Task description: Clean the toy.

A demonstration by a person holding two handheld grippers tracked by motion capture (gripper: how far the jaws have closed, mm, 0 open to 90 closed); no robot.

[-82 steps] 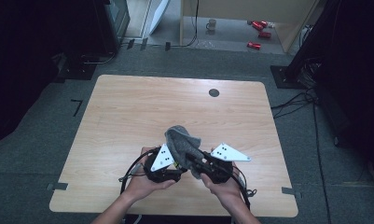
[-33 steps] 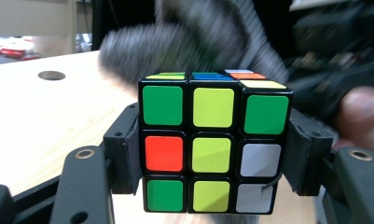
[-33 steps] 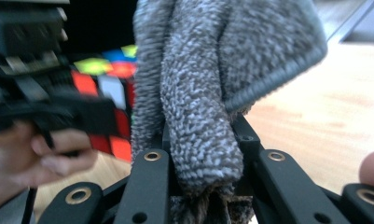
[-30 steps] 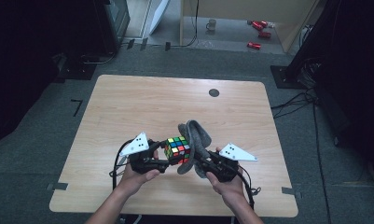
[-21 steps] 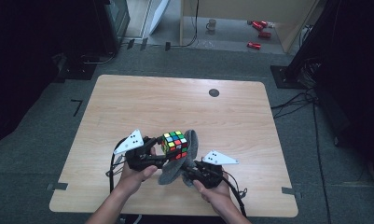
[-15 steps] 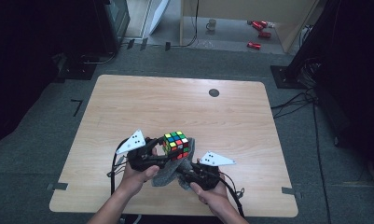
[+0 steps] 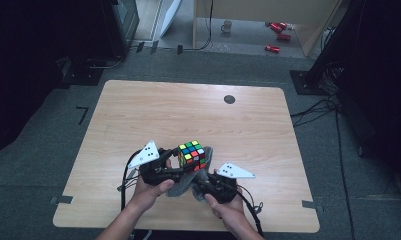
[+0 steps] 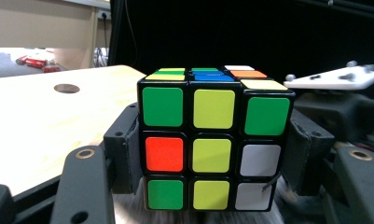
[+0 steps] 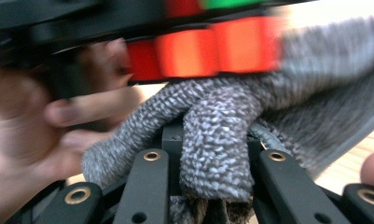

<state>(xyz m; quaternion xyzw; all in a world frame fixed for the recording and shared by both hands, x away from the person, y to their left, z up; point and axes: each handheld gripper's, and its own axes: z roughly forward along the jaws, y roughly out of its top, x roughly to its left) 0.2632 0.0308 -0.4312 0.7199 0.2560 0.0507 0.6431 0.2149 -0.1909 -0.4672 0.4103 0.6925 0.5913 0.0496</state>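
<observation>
- While the left gripper (image 7: pixel 180 162) clamps the puzzle cube (image 7: pixel 192 154) by two opposite sides, keep that hand steady so the cube does not twist between the jaws.
- Keep the right gripper (image 7: pixel 200 181) pinched tight on the grey cloth (image 9: pixel 217 140); a loose fold will likely slip during wiping.
- Draw the cloth along the cube's underside, clear of the left jaws.
- Position: the cube sits above the table (image 7: pixel 153 110) near its front edge; the cloth lies directly beneath, touching its lower face.
</observation>
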